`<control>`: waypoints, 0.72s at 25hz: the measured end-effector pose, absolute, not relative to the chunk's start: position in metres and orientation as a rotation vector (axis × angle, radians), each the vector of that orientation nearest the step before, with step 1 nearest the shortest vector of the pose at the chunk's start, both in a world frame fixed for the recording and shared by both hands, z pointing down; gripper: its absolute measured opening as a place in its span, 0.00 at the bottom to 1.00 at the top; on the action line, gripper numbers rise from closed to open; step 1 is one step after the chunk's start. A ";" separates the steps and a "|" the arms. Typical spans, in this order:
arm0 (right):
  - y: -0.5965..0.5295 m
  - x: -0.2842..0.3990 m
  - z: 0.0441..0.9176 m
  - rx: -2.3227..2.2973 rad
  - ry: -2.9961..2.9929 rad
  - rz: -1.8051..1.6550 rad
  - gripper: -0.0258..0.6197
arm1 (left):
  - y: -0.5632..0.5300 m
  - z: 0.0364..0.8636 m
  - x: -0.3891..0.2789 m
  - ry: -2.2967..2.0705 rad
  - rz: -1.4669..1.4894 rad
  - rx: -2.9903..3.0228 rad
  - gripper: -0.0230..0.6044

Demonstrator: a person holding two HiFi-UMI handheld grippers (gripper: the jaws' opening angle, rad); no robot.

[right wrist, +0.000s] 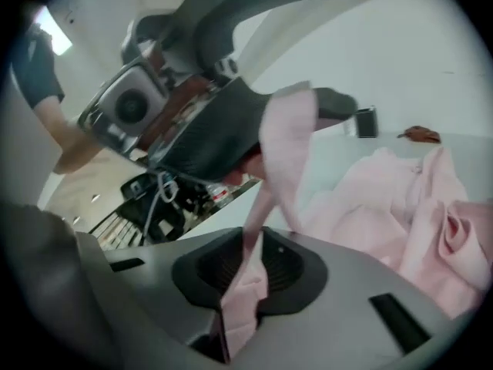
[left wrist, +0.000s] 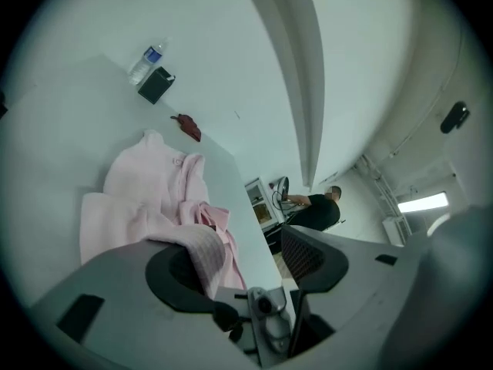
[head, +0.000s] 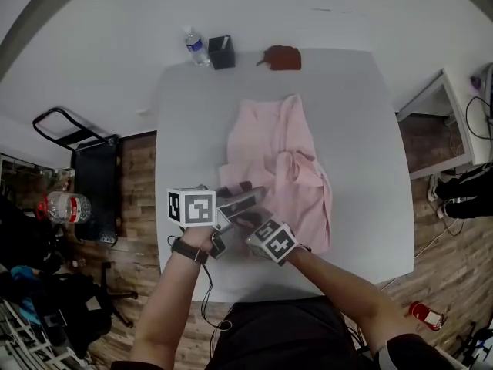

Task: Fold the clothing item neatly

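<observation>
— Grey table [head: 192,106]: what is laid on it?
— A pink garment [head: 281,160], crumpled, its near edge raised off the top.
— How is the left gripper [left wrist: 254,264] set?
— Jaws are held apart; a fold is draped against one pad [left wrist: 171,274].
— The right gripper [right wrist: 250,272]?
— Closed on a thin strip, which is pinched between its jaws.

One garment [head: 277,153], one table [head: 350,129], one tabletop bottle [head: 196,46], one box [head: 221,52], one brown pouch [head: 281,57], two grippers: left gripper [left wrist: 248,259], right gripper [right wrist: 245,282]
</observation>
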State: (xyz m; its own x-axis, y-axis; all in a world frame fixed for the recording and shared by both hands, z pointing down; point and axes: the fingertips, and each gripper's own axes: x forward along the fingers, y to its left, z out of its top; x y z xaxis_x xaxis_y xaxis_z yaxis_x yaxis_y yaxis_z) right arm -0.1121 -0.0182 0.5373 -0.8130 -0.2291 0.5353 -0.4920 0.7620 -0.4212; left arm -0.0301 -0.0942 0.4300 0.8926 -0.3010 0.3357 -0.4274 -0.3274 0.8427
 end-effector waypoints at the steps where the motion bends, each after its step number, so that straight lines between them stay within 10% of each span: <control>1: -0.026 -0.107 0.540 0.637 -2.488 0.878 0.09 | -0.089 0.432 -0.032 -0.532 0.184 1.942 0.43; 18: -0.062 -0.030 0.570 1.100 -2.232 1.742 0.08 | 0.061 0.534 -0.097 -0.213 1.112 1.841 0.49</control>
